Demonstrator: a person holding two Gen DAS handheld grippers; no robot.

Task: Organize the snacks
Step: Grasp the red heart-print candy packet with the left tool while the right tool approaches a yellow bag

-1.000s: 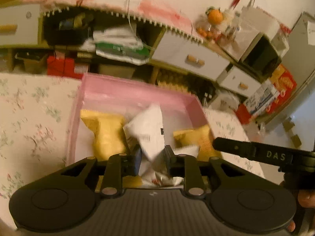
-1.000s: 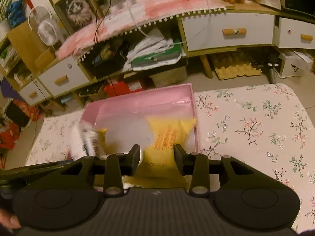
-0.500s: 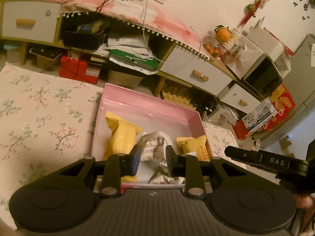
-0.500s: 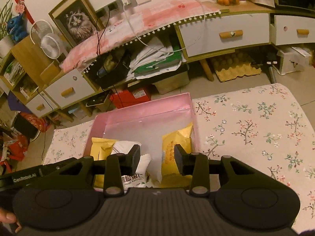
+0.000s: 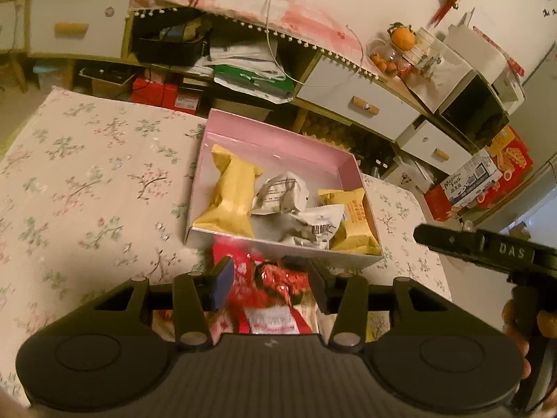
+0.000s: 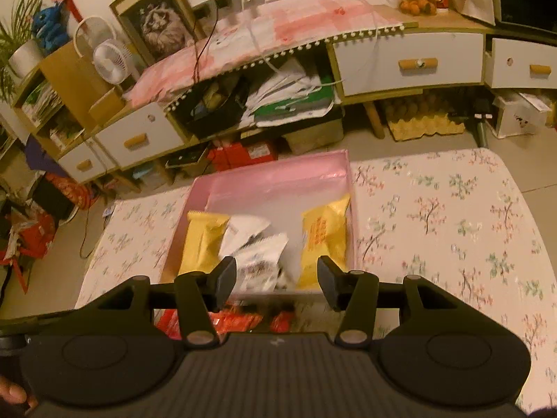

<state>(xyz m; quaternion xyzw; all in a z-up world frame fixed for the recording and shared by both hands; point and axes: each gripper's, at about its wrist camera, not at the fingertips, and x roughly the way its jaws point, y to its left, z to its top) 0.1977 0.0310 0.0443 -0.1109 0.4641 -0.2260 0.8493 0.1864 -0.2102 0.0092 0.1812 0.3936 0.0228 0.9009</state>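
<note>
The pink box (image 5: 278, 136) sits at the far edge of the flower-patterned tabletop (image 5: 87, 181), its far wall at that edge. Inside it lie a yellow packet (image 5: 231, 195) by the left wall, two crumpled white packets (image 5: 280, 195) in the middle, and another yellow packet (image 5: 355, 219) against the right wall. Just outside the box's near wall red snack packets (image 5: 275, 278) lie on the tabletop. The left gripper (image 5: 269, 284) hangs above these, its jaws having just been opening, parted with nothing pressed between the pads. The right gripper (image 6: 276, 278) hovers over the box's near wall, jaws likewise just opened and holding nothing.
</note>
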